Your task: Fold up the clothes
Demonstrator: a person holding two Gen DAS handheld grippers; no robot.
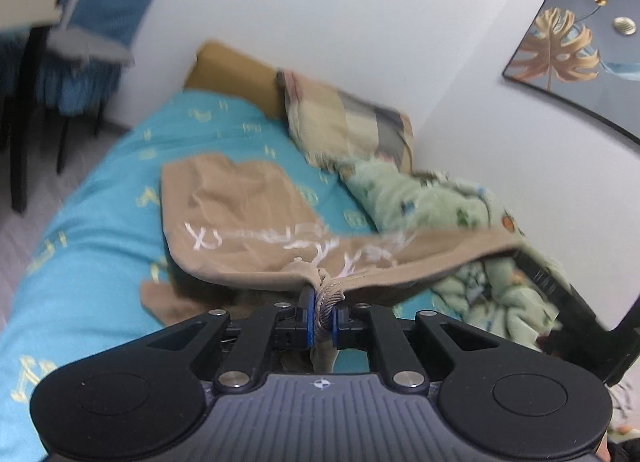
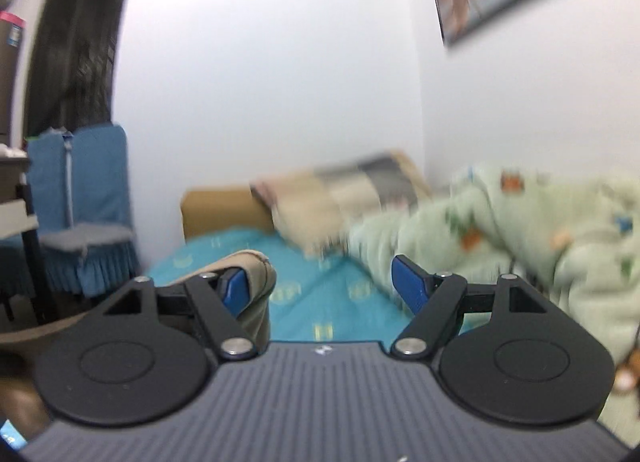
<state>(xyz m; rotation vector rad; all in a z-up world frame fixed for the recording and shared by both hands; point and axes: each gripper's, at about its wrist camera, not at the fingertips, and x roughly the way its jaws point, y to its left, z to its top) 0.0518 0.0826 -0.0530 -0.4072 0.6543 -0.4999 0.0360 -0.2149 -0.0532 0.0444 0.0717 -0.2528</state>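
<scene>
— What's over on the left side?

— A chair with a blue cover (image 2: 80, 197) stands by a dark table, next to the bed. The bed has a turquoise sheet (image 1: 100, 221) with pale yellow marks on it.

— And the garment?

— It's a tan garment (image 1: 240, 213) with white lettering, partly lifted off the sheet. The left gripper (image 1: 322, 316) is closed tight on a bunched ribbed edge of it, the cloth squeezed between its blue pads (image 1: 307, 310). The far part of the garment lies crumpled on the sheet, and another stretch runs off to the right, raised in the air.

— The right gripper?

— The right gripper (image 2: 320, 288) has its jaws wide apart. A fold of the tan cloth drapes over its left finger, nothing pinched.

— Further right?

— A patchwork pillow (image 1: 348, 121) leans against a mustard headboard (image 1: 236, 73), then a heaped pale green blanket (image 1: 440, 197) with small coloured figures. On the wall hangs a framed picture (image 1: 576, 45) of a golden leaf.
</scene>
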